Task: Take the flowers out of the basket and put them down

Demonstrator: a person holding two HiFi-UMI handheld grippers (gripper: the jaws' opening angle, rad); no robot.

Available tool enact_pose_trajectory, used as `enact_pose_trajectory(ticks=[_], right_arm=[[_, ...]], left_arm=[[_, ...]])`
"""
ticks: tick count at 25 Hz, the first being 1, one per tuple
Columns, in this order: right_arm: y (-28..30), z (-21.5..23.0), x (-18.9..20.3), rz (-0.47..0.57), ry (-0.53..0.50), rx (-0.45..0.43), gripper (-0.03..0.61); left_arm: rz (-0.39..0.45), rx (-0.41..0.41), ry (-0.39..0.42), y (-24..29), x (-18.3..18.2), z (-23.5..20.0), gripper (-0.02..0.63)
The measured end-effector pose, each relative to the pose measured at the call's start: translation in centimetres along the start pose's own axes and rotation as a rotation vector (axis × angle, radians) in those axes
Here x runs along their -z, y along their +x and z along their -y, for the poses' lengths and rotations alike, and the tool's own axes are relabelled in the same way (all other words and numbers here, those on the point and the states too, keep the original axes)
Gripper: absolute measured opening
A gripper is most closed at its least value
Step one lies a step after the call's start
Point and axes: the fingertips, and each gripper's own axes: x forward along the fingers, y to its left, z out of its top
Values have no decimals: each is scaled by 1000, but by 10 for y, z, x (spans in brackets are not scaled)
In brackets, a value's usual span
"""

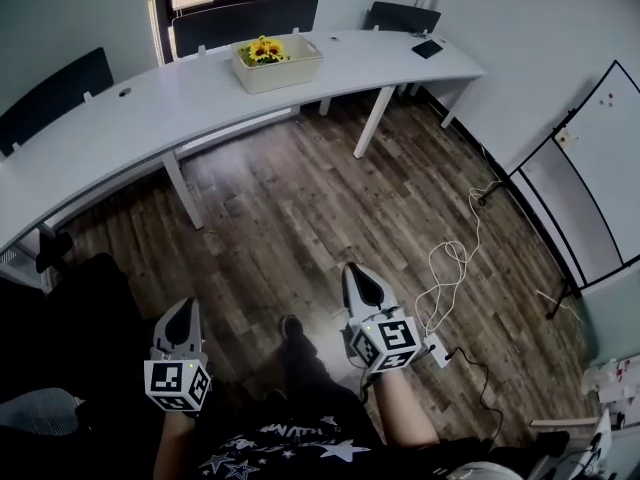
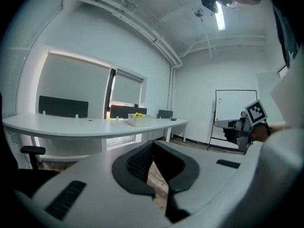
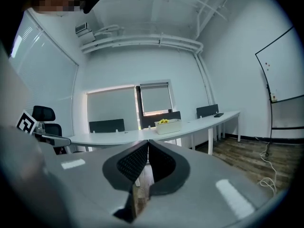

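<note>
Grippers: both are held low over the wood floor point(image 1: 300, 208), well apart from the table.

Left gripper point(image 1: 184, 308): the jaws are clenched together and meet at the tip, with nothing between them. The left gripper view confirms this, showing only floor below the closed tip.

Right gripper point(image 1: 356, 270): the jaws are likewise clenched and empty. The right gripper view shows the pads meeting at the tip.

Each gripper points roughly toward the table, close to level, and both marker cubes face the head camera.

Basket point(image 1: 277, 71): pale and rectangular, it stands upright on the long curved white table point(image 1: 130, 118). It sits toward the far edge, in the right half of the tabletop.

Flowers point(image 1: 265, 50): yellow blooms with green leaves sit inside the basket. Their heads show above its rim toward the left end. Neither gripper is near them.

Other items:
- A small dark flat object point(image 1: 427, 49) lies near the right end of the tabletop, well apart from the basket.
- Dark chairs point(image 1: 245, 16) stand behind the far edge of the table.
- A whiteboard point(image 1: 600, 158) on a stand is at the right of the room.
- A white cable point(image 1: 450, 268) trails across the floor near the right gripper.
</note>
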Motion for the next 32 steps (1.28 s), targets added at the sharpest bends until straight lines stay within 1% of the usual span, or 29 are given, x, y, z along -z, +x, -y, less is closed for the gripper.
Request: enact_pose_trajectory(ticks=[3,5,9,15,17,20,21,24,26,29,32], right_arm=[[26,14,1,-21,-1,-22,3],[44,33,-5,-23,5,-16,3],[84,72,-24,1,30,-3,3],[135,121,-52,19,34,-31,3],[152,137,-57,25,26,-34,3],[171,157,-61,25,29,-40,3],[177,162,-62,26,32,-45,3],[195,169,-64,25,28,-57,3],[205,171,-63,18,26,-59,3],[219,172,-63,5,24,-71,3],[240,174,-58,-21,22,-68,3]], left_arm=[[-15,-9,-4,28,-5,-3,9],[-11,-7,-1,52,-14,-1,9],[1,1,22,102,-38,5,9],[19,11,30,172,-76,20,9],[19,14,14,195,-83,22,9],[43,-13,-51,219,-94,17,9],[50,-22,-62,225,-98,15,9],[58,-42,-42,239,-106,6,9],[54,-52,-44,245,-105,1,9],[40,-51,-53,256,-104,-4,9],[24,-46,-27,279,-105,-14,9]])
